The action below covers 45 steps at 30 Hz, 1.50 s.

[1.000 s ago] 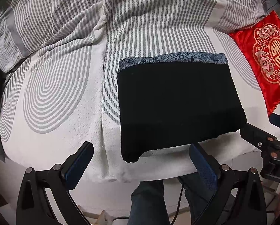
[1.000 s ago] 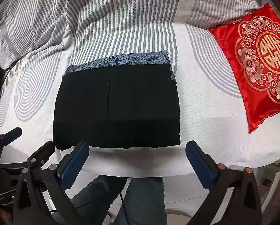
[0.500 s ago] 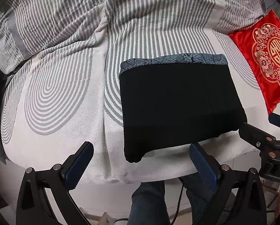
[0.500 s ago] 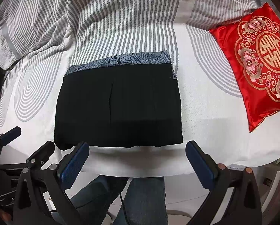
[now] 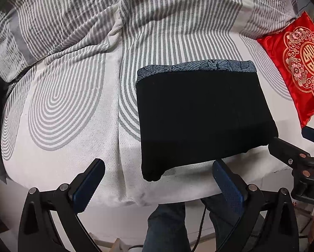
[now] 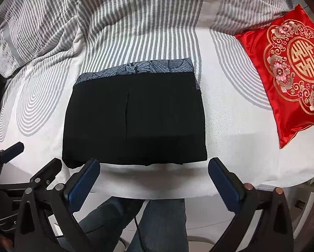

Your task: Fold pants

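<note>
Both tools, left tool (image 5: 158, 176) and right tool (image 6: 153, 175), hang spread and empty, drawn slightly back from the bed's (image 6: 236, 126) near edge over the last second. Pants (image 6: 133, 117) lie unmoved in a flat rectangle, so folding looks finished.

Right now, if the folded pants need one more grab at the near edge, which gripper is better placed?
Right gripper, probably: open, centered on the black pants near edge. Left gripper, also open, sits off their left corner.

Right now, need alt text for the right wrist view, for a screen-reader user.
Black pants, folded into a neat rectangle with a blue patterned waistband along the far edge, lie on a grey-and-white striped bed. The open right gripper hovers empty at the near edge, a red embroidered cushion sits far right, and the left gripper shows at lower left.
</note>
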Each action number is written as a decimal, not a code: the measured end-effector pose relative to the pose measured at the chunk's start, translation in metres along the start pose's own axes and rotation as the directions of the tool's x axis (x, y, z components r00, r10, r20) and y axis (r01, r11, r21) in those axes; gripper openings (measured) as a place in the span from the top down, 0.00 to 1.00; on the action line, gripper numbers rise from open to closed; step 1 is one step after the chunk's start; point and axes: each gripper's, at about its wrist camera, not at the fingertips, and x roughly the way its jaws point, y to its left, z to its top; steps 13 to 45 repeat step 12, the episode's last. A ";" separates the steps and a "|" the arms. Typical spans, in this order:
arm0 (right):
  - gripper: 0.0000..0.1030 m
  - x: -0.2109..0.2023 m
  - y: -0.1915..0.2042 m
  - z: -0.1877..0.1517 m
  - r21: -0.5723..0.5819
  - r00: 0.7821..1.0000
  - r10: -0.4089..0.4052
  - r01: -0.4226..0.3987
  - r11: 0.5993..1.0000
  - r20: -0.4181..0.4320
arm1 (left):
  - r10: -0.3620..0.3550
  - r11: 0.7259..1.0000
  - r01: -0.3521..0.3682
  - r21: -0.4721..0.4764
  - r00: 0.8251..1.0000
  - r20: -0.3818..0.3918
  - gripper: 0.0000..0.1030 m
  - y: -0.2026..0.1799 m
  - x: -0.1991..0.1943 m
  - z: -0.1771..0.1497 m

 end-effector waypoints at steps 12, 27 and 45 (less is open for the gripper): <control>0.00 -0.001 0.000 0.000 0.005 1.000 -0.001 0.001 1.000 0.001 | -0.017 1.000 0.017 -0.004 1.000 0.024 0.01 0.003 -0.003 -0.001; 0.00 -0.001 0.000 0.000 0.005 1.000 -0.001 0.001 1.000 0.001 | -0.017 1.000 0.017 -0.004 1.000 0.024 0.01 0.003 -0.003 -0.001; 0.00 -0.001 0.000 0.000 0.005 1.000 -0.001 0.001 1.000 0.001 | -0.017 1.000 0.017 -0.004 1.000 0.024 0.01 0.003 -0.003 -0.001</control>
